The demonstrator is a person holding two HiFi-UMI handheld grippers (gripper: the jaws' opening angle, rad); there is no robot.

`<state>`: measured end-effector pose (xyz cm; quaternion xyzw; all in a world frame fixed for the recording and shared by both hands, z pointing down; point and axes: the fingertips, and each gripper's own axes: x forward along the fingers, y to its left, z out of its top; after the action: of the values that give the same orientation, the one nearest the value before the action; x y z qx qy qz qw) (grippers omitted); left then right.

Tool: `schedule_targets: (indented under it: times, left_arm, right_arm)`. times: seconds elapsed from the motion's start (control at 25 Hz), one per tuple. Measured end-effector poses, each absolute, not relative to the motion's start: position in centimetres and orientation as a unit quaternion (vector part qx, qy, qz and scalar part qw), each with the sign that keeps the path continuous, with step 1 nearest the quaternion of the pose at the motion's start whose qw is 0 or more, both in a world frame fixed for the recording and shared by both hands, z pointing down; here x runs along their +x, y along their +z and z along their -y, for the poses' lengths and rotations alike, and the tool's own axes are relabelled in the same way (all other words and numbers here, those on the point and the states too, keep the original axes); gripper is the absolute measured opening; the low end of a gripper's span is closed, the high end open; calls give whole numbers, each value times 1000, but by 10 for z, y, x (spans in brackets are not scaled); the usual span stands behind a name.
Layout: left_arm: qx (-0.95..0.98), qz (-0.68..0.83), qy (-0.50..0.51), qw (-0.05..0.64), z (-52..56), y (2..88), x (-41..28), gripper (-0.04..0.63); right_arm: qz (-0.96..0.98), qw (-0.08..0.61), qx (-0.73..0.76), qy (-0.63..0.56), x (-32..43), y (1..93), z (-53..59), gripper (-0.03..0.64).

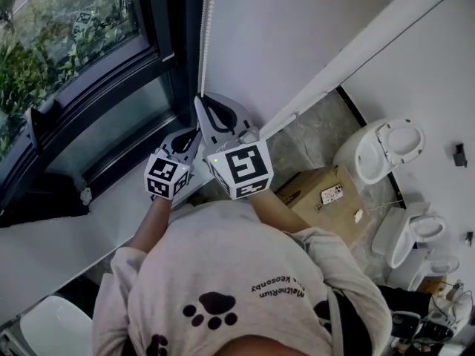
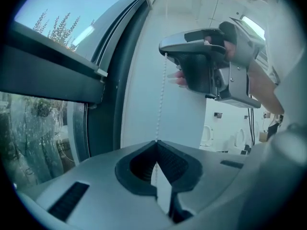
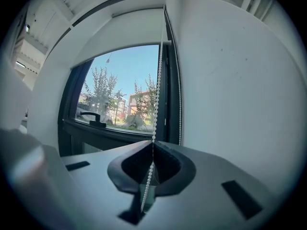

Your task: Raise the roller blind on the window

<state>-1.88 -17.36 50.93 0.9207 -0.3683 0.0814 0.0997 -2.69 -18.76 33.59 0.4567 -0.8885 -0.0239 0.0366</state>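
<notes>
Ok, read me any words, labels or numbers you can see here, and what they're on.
Shirt back: two short lines of print, upside down, too small to read reliably.
Cardboard box: white label, too small to read.
Marker cubes: black-and-white patterns only, no words.

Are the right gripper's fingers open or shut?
Shut on the bead chain: the right gripper has its fingers meeting at the tips, with the chain running between them.

Only the shirt carries print — small, upside down, not legible.
</notes>
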Motion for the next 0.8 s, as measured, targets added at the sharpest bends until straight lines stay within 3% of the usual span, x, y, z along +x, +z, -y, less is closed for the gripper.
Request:
schedule_targets:
  times: [0.56, 0.6, 0.64, 0.8]
  left_arm:
    - [919, 377, 77, 87, 165, 520, -29, 12]
    - [920, 375, 71, 90, 165, 516, -30, 39]
    - [921, 373, 63, 94, 164, 510, -31, 112]
    - [929, 346, 31, 125, 162, 477, -36, 126]
  right_arm:
    - [889, 34, 457, -18, -27, 353, 186, 11]
    - [889, 33, 457, -17, -27, 353, 186, 11]
    - [889, 32, 457, -16, -27, 353, 187, 11]
    - [889, 31, 456, -17, -27, 353, 187, 11]
